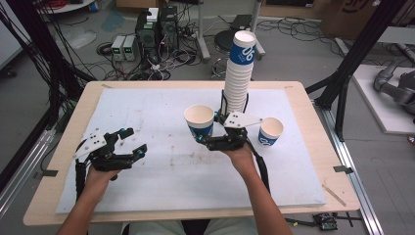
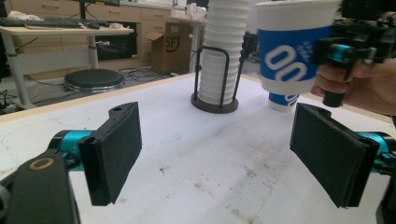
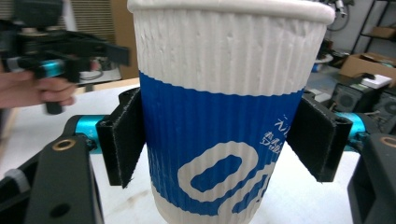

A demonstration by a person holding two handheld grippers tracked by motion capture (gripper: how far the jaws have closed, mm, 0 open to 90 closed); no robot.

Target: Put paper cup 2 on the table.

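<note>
- A paper cup, white and ribbed above with a blue band below, is held upright between the pads of the right gripper; it is seen above the middle of the surface, apart from the tall stack of cups.
- On the blue band large white rounded figures, read as "00" or "06", are printed; beside them small white characters are seen in the right gripper view, too small to be made out.
- The step in hand is judged to be the carrying of one cup away from the stack, toward a spot where it can be set down.
- A second cup is stood upright on the surface to the right of the held one, near the right hand, which suggests cups are being laid out one by one.
- The next move is judged to call for a level lowering until the base meets the surface, then a widening of the jaws without tipping the light cup.
- The stack is kept in a dark wire holder with a round base, at the far middle of the surface.
- The left gripper is held wide with nothing between its pads, low over the left part of the surface.
- On a cardboard box behind the surface, the letters "SF" are read.
</note>
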